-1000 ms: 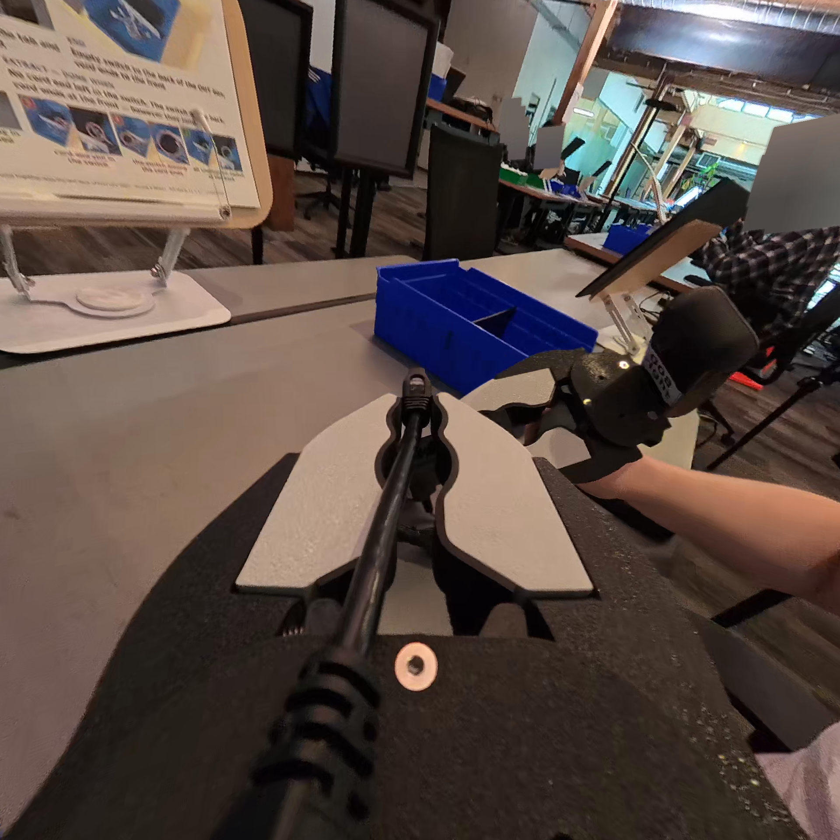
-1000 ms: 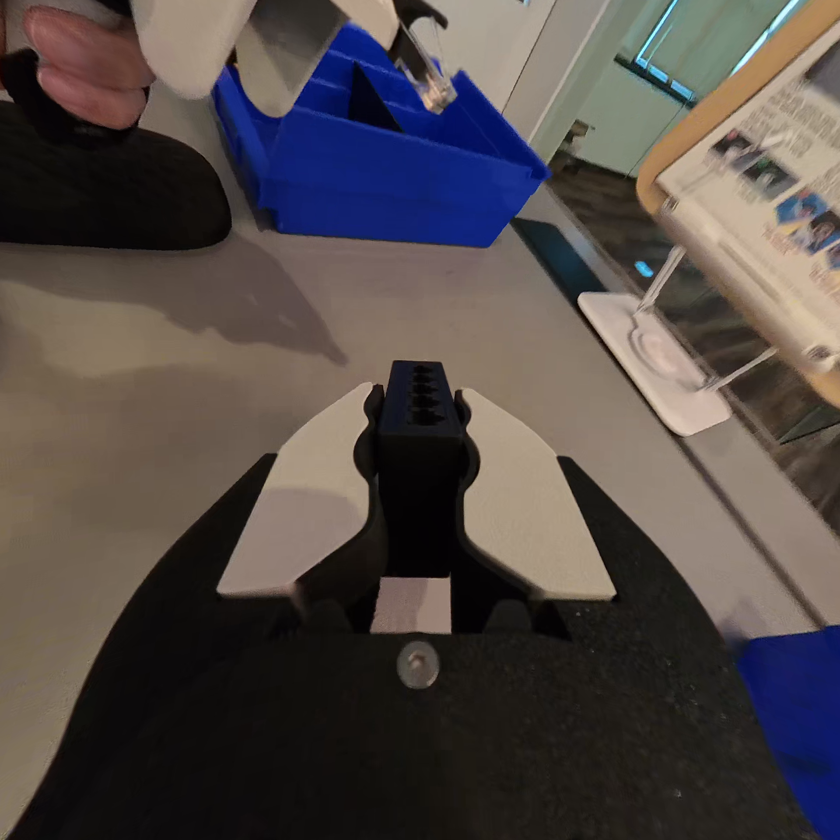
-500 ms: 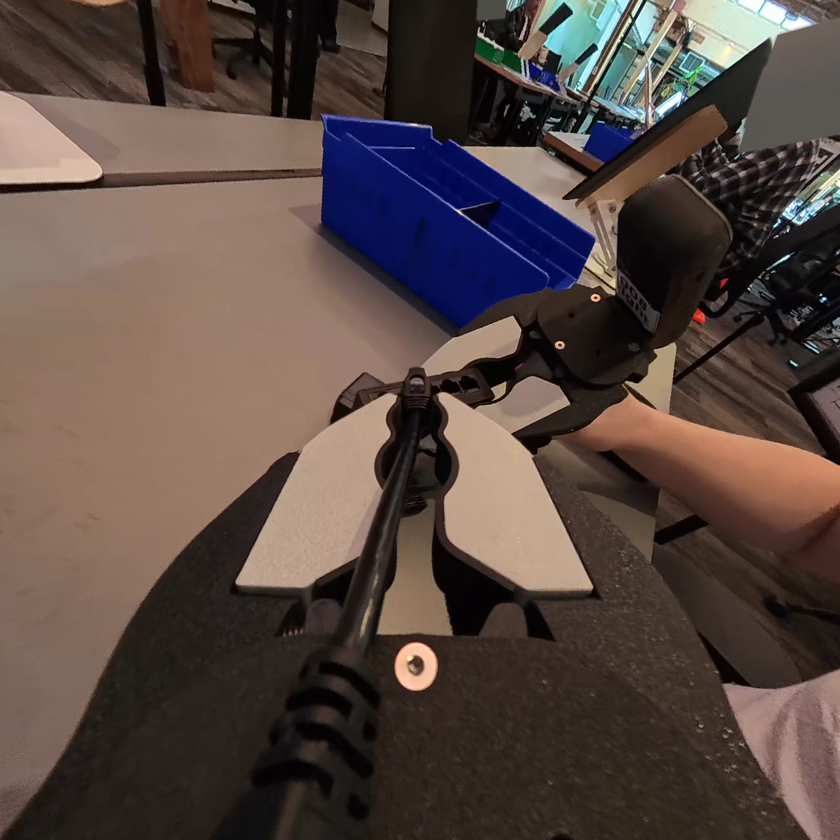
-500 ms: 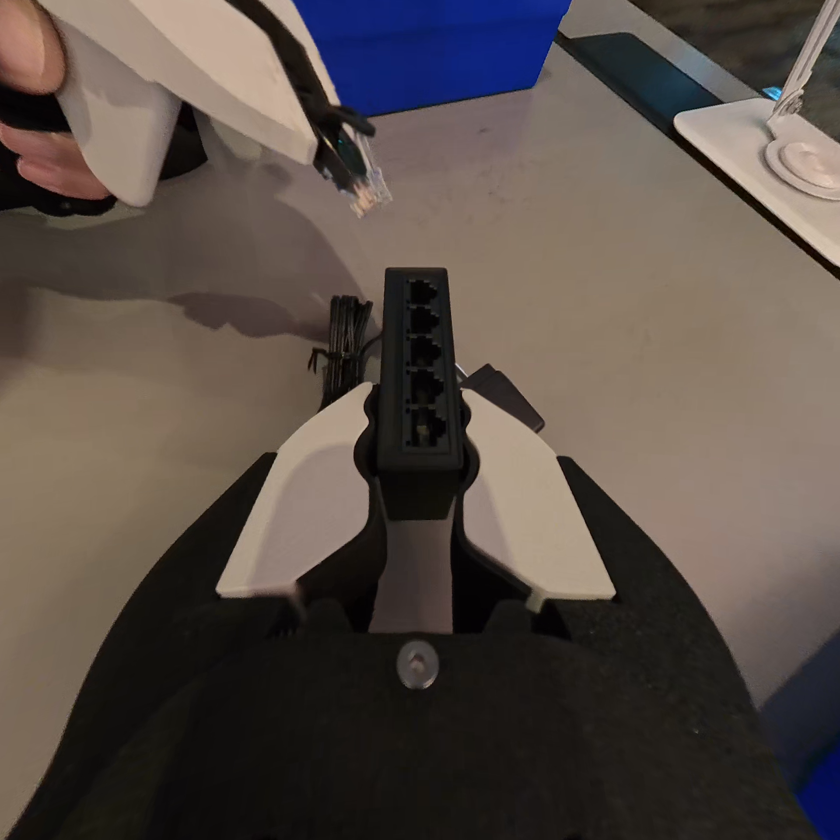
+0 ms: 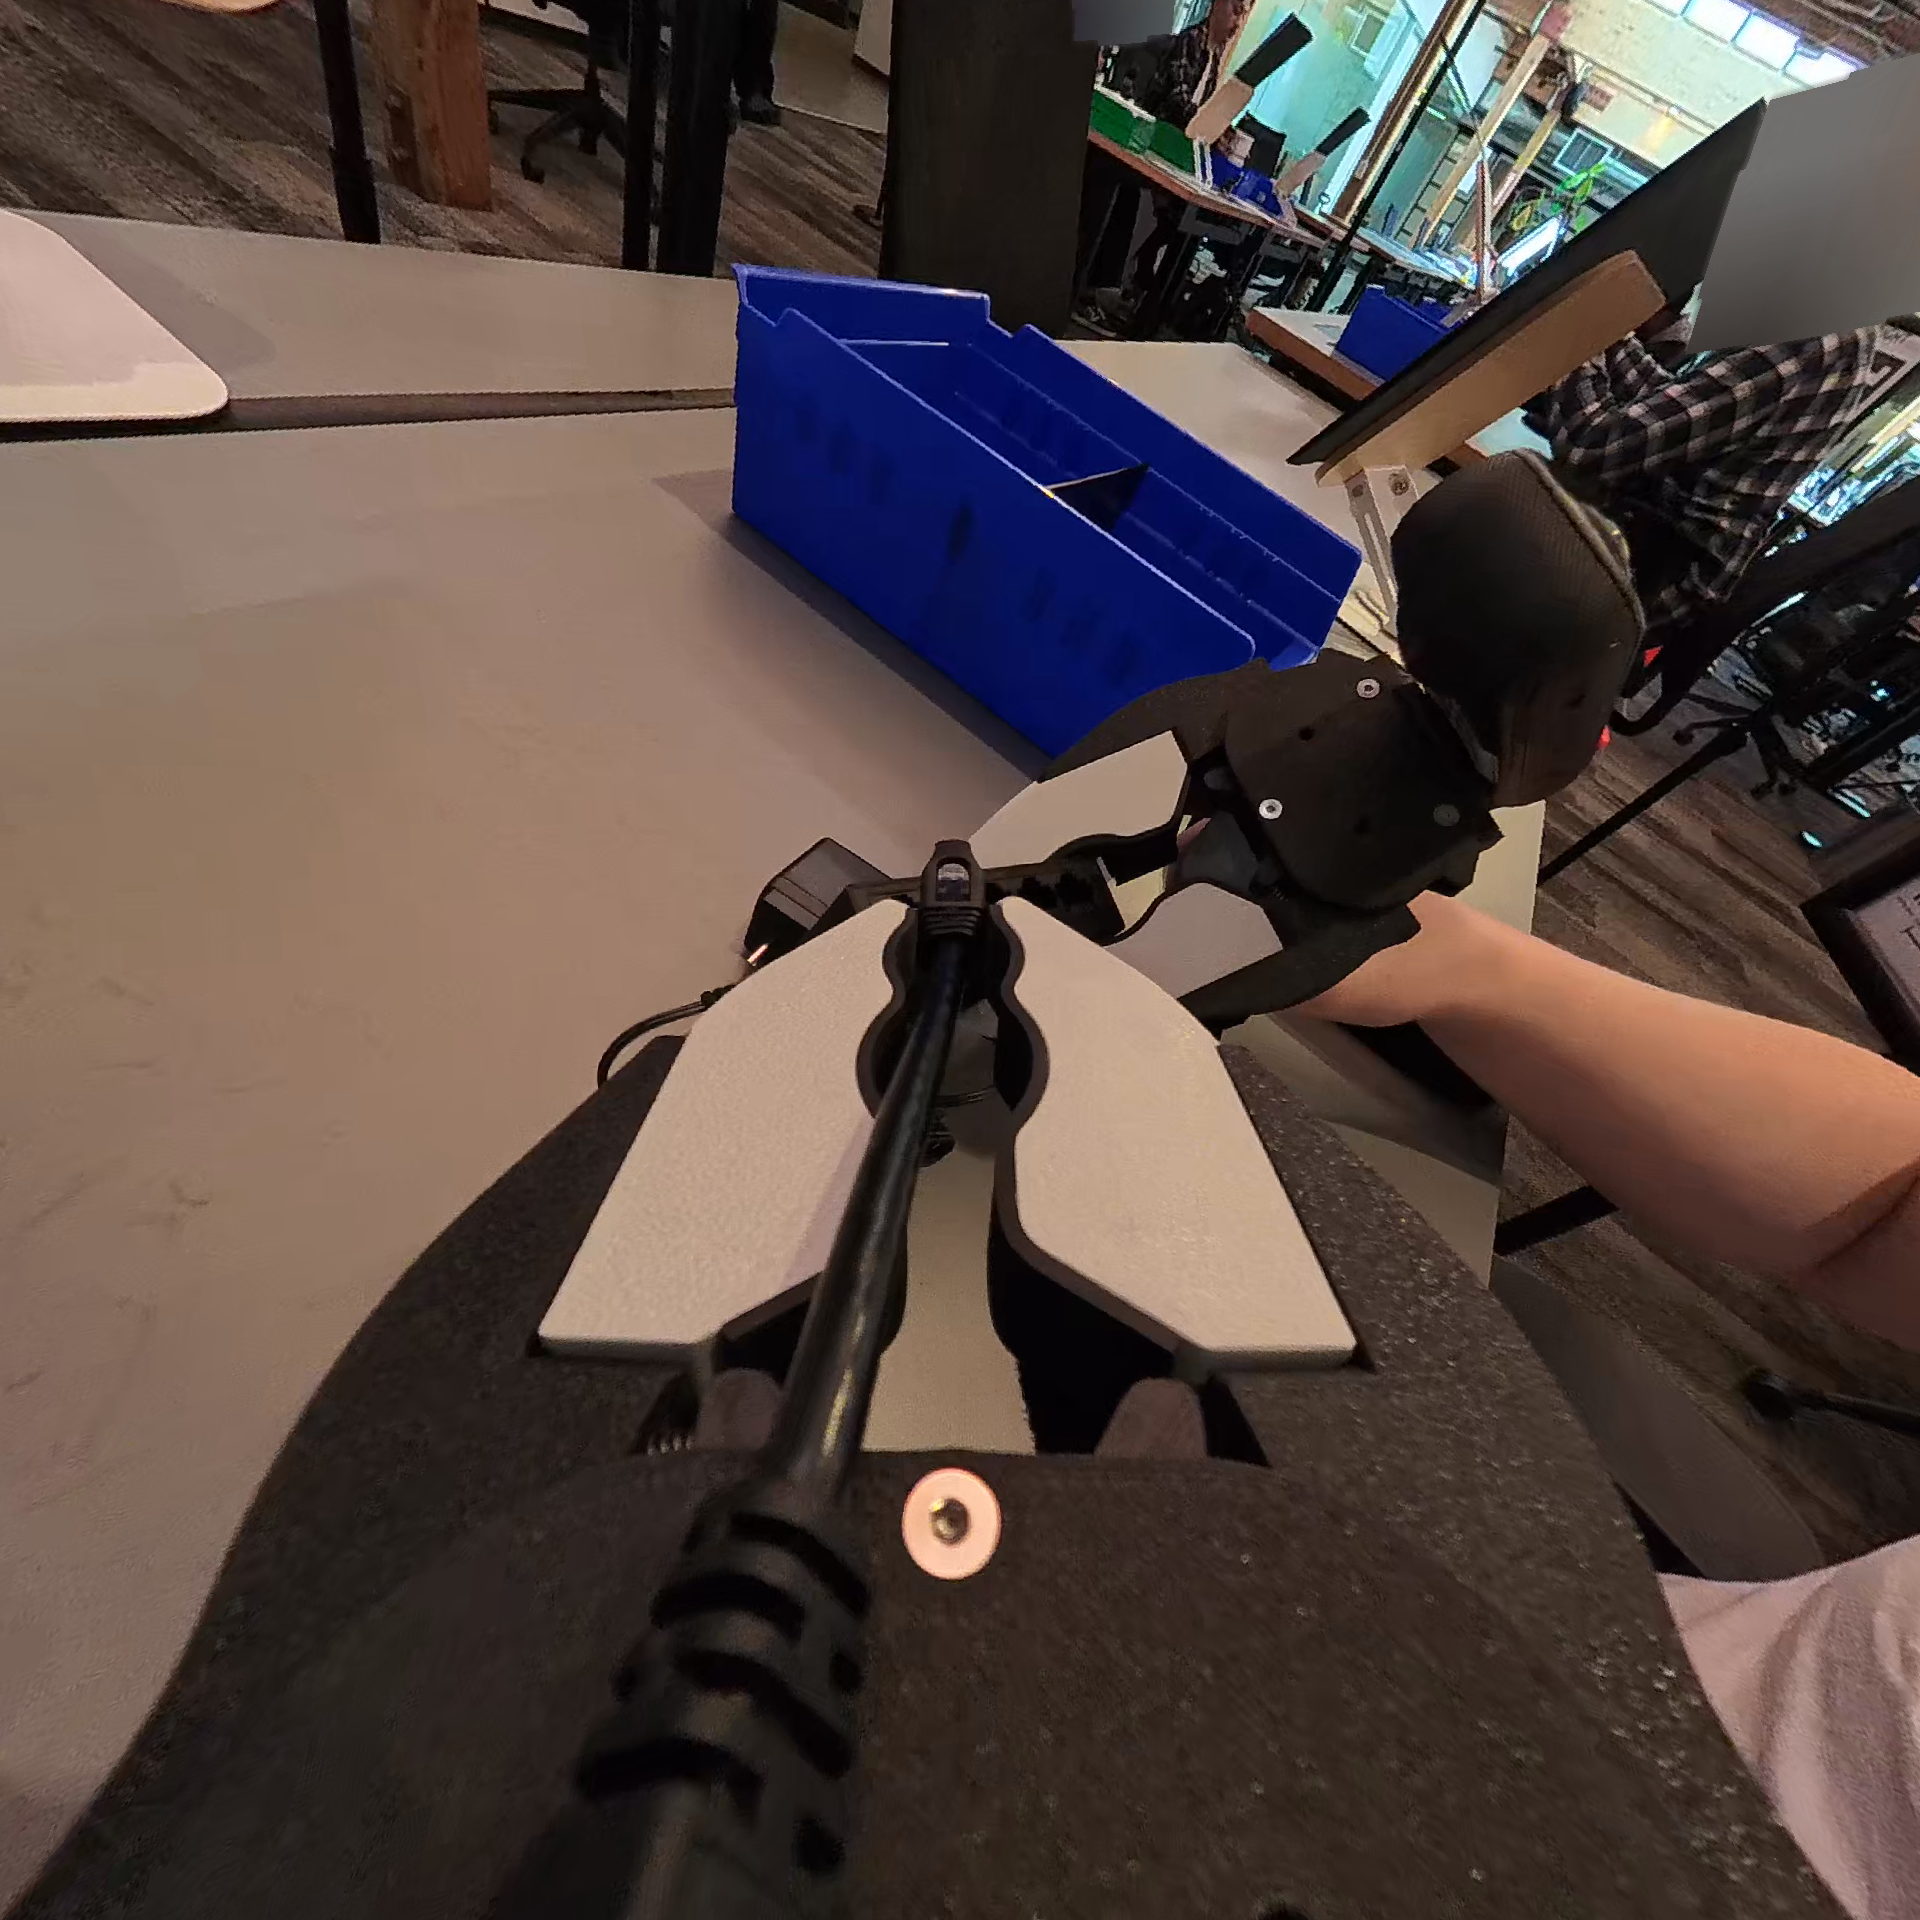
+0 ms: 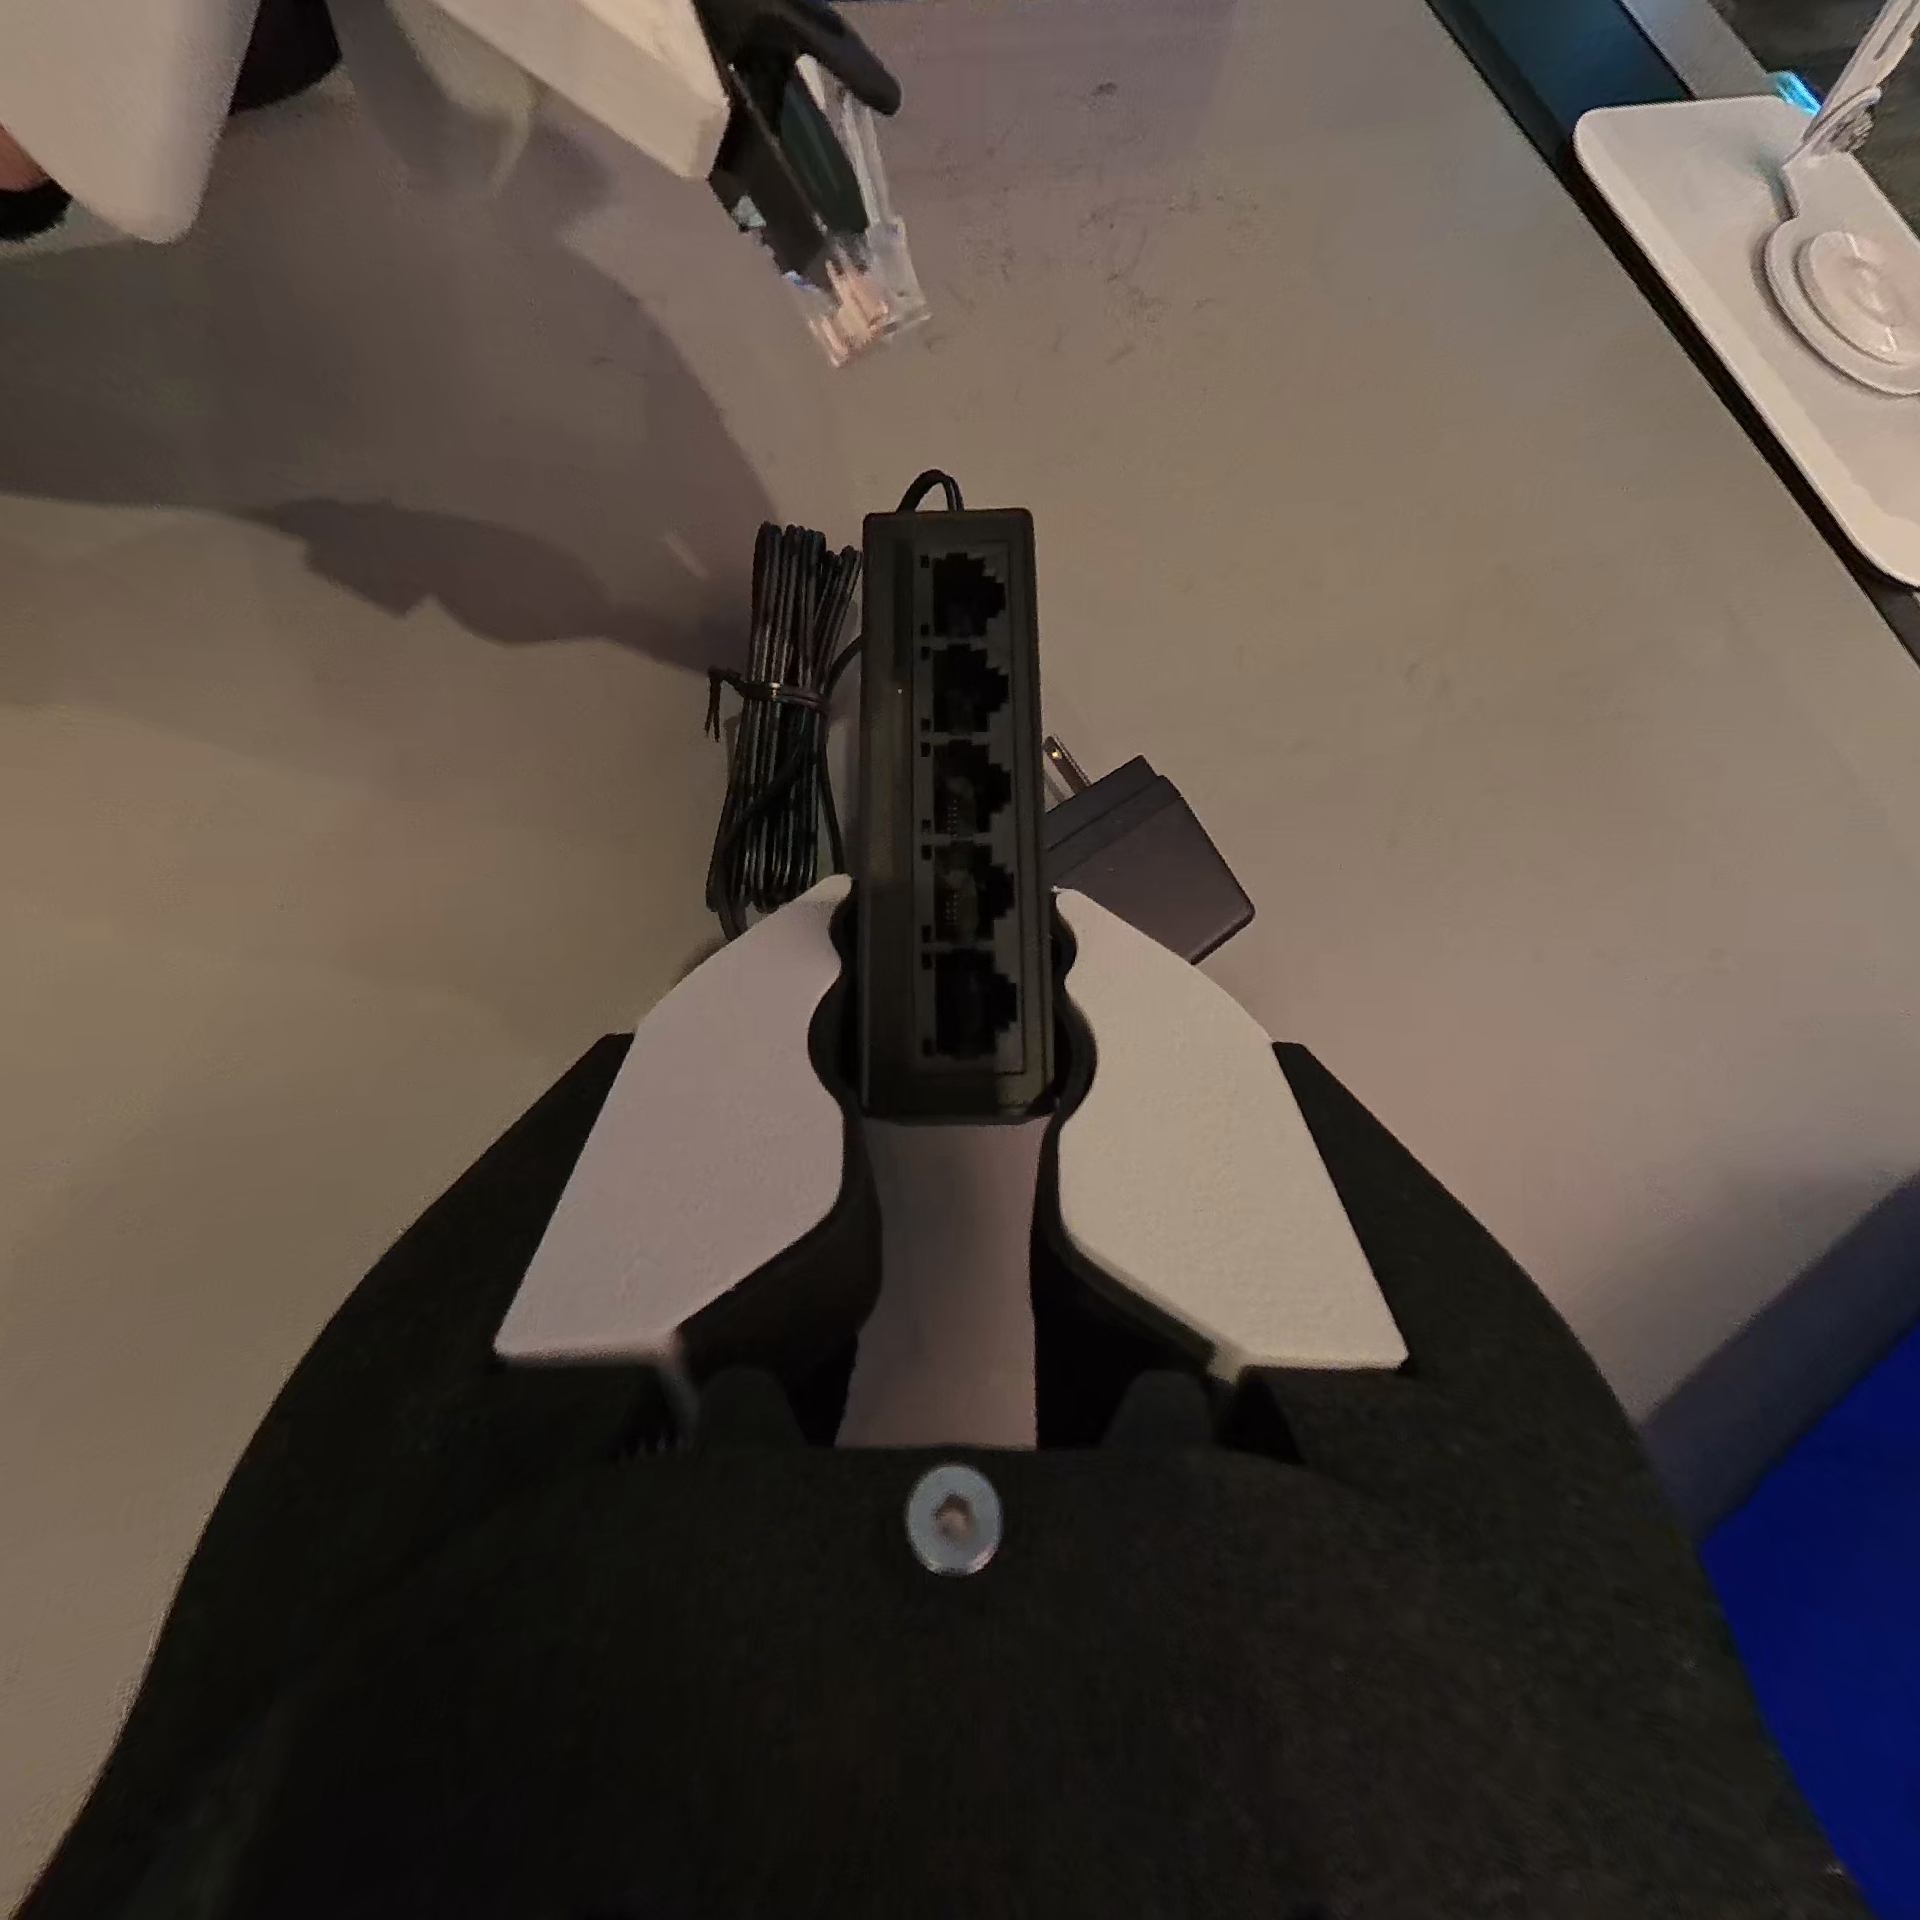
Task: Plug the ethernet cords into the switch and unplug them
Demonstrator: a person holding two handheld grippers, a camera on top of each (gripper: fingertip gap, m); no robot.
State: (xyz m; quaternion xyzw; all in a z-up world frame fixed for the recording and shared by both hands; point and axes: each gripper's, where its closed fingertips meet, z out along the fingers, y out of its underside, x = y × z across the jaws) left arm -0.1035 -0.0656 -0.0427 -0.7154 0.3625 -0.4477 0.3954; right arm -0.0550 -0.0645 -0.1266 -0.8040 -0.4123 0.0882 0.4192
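My left gripper (image 5: 951,914) is shut on a black ethernet cord (image 5: 914,1081) just behind its plug (image 5: 952,883). The clear plug tip (image 6: 852,281) sticks out past the fingers and hangs above and to the left of the switch. My right gripper (image 6: 956,914) is shut on a black switch (image 6: 951,790) with a row of several empty ports facing up. In the left wrist view the switch (image 5: 1049,888) lies just beyond the plug, held by the right gripper (image 5: 1132,852).
A bundled black power cable (image 6: 779,727) and a black power adapter (image 6: 1143,852) lie on the grey table (image 6: 312,935) under the switch. A blue bin (image 5: 997,530) stands beyond. A white stand base (image 6: 1766,291) sits at the right. Left tips to right tips: about 10 cm.
The left gripper has tilted down and brought the plug closer to the switch. The right gripper has turned the switch so its ports face the plug. Both grasps hold unchanged.
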